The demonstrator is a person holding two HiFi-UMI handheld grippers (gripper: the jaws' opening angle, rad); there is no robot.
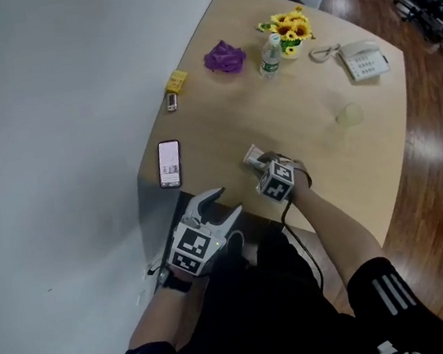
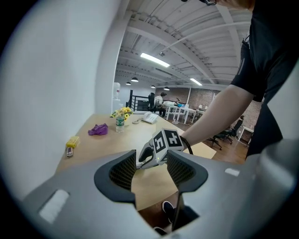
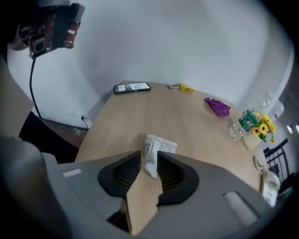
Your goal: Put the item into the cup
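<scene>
Head view: the right forearm reaches forward over the table's (image 1: 308, 93) near edge, the right gripper (image 1: 254, 160) low at a white packet (image 1: 249, 156); the clear cup (image 1: 350, 115) stands well apart at 2 o'clock from it; the left gripper (image 1: 219, 205) hangs at 7 o'clock, off the edge. Left gripper view: jaws spread, nothing between. Right gripper view: jaws apart astride the packet, which lies on the wood.

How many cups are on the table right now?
1: a clear cup on the table's right side, just nearer than the desk telephone. Nothing seems to hide another.
</scene>
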